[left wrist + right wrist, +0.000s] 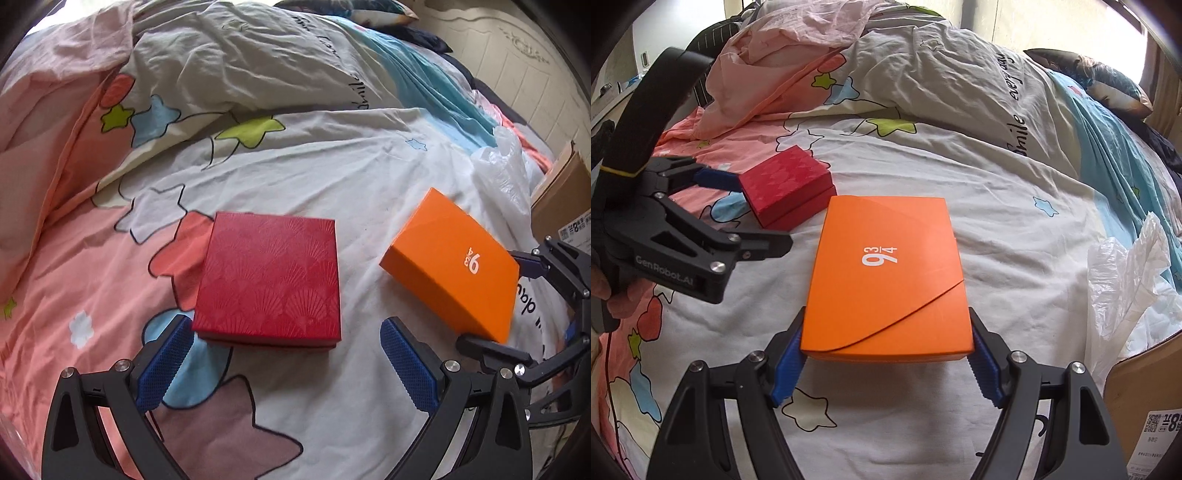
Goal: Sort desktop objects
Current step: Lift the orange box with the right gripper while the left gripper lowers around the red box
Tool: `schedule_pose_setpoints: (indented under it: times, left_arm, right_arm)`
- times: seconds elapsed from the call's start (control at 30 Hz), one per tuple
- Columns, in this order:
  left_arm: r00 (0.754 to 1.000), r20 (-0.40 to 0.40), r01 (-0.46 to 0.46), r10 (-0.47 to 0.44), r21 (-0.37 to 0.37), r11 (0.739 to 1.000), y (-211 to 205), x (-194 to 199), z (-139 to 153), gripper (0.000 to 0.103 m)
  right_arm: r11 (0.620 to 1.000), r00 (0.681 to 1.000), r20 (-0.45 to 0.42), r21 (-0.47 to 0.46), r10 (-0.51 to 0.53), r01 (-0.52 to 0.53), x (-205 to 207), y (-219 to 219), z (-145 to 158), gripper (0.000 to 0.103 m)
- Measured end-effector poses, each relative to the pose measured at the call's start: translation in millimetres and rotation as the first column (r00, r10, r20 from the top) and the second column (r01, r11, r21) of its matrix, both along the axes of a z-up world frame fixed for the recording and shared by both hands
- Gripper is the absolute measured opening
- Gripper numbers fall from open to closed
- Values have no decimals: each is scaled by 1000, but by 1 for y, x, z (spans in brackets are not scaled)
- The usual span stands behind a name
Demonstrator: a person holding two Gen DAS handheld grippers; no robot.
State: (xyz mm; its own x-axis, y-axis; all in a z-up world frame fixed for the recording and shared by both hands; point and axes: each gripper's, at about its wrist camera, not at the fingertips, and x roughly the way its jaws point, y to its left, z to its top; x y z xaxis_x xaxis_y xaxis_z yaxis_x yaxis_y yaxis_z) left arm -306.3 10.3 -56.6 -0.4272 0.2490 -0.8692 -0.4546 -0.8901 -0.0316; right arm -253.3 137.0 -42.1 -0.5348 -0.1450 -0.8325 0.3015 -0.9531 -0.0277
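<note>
The right gripper [886, 363] is clamped across the near end of the orange box [886, 273], lower centre of frame, for carrying. The left gripper [284, 365] stands apart, straddling the red box [269, 280] on the bed [369, 177], ready to grasp.

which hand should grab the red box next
Left. The left hand-held gripper is open with the red patterned square box lying just ahead of its fingers, while the right hand-held gripper is clamped on the orange flat cardboard box.
</note>
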Motion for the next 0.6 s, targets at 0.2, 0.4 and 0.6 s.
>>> schedule_pose_setpoints:
  times: [0.2,0.4,0.6]
  left_arm:
    - [1000,-18,13,-13,-9,1000,3,-4,0,103]
    - [1000,-14,21,-22,-87,996,8,-4,-7,78]
    - [999,13,41,-40,-117,992,14,5,-5,73]
  right_arm:
    - [1000,1000,9,5,3,-3,-1,-1,-6,74]
    - [1000,1000,2,15,4,-4,1,-1,-8,74]
    - [1000,1000,9,9,3,-3,3,2,-12,74]
